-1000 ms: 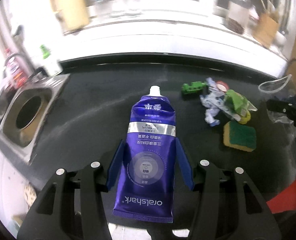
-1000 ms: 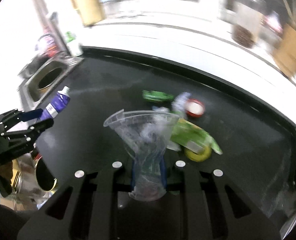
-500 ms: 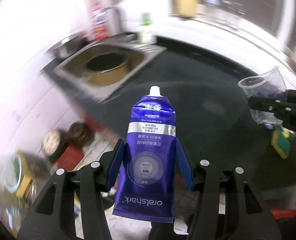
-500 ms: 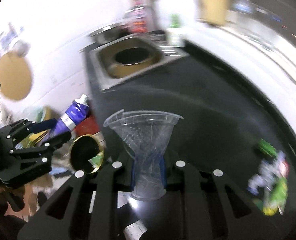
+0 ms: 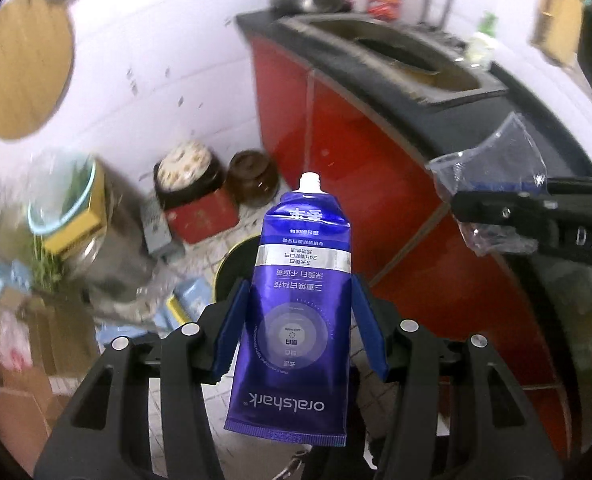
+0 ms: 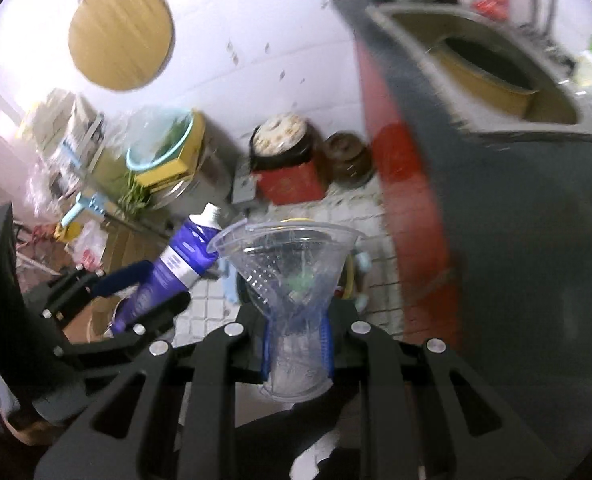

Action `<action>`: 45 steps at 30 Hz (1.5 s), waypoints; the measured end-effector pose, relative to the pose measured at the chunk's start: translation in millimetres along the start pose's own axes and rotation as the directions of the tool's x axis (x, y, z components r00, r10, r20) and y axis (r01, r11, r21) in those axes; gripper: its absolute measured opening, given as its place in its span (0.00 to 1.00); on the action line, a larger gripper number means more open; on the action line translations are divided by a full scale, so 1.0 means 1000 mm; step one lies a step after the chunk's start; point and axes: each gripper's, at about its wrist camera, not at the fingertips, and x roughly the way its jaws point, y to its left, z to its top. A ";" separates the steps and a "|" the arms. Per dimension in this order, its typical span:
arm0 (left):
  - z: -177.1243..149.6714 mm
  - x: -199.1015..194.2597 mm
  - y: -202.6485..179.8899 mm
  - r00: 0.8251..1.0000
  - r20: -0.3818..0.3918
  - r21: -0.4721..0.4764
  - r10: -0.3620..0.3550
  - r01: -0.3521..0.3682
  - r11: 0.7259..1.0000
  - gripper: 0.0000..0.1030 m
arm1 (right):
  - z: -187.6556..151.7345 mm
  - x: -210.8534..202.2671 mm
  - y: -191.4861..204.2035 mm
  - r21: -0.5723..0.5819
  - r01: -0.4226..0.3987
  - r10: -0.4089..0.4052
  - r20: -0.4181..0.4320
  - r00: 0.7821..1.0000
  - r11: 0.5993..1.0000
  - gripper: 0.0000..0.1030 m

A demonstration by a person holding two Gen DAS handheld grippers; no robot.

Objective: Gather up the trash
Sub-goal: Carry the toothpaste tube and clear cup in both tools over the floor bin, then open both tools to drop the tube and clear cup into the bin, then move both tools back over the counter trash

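My left gripper (image 5: 300,320) is shut on a blue toothpaste tube (image 5: 296,304), white nozzle pointing away, held over the floor beside the counter. Behind the tube a dark round bin (image 5: 235,264) with a yellow rim shows on the tiled floor. My right gripper (image 6: 296,328) is shut on a crushed clear plastic cup (image 6: 291,276), its wide mouth up; the same bin (image 6: 350,280) is mostly hidden behind the cup. In the left wrist view the right gripper (image 5: 492,208) with the cup (image 5: 492,172) is at the right edge. The left gripper (image 6: 143,292) with the tube (image 6: 175,264) shows left in the right wrist view.
A black countertop (image 5: 448,92) with a sink (image 5: 408,56) sits on a red cabinet (image 5: 336,132) at the right. On the floor by the white wall stand a red box (image 5: 199,216), a brown jar (image 5: 251,172), a metal pot (image 5: 107,240) and cardboard boxes (image 5: 35,344). A round wooden board (image 6: 119,36) hangs on the wall.
Both grippers have swung left off the countertop and tilted down over the floor, each keeping its item. The counter litter has left the views; the bin and floor clutter came in.
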 end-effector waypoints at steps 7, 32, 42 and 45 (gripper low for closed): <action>-0.023 0.084 0.045 0.998 -0.053 -0.107 -0.026 0.021 0.994 0.50 | 0.019 0.103 0.000 0.016 -0.011 0.013 -0.110 0.994 1.000 0.19; -0.004 0.088 0.031 0.995 -0.096 0.011 0.002 -0.001 1.000 0.87 | 0.016 0.034 -0.038 0.082 0.031 -0.026 -0.056 0.998 0.996 0.83; 0.061 -0.035 -0.163 0.948 -0.024 0.394 -0.318 0.301 0.868 0.90 | -0.085 -0.205 -0.111 0.351 0.296 -0.367 0.156 0.917 0.888 0.87; 0.065 -0.063 -0.234 0.899 -0.047 0.518 -0.435 0.394 0.759 0.90 | -0.137 -0.266 -0.136 0.486 0.358 -0.492 0.177 0.853 0.797 0.87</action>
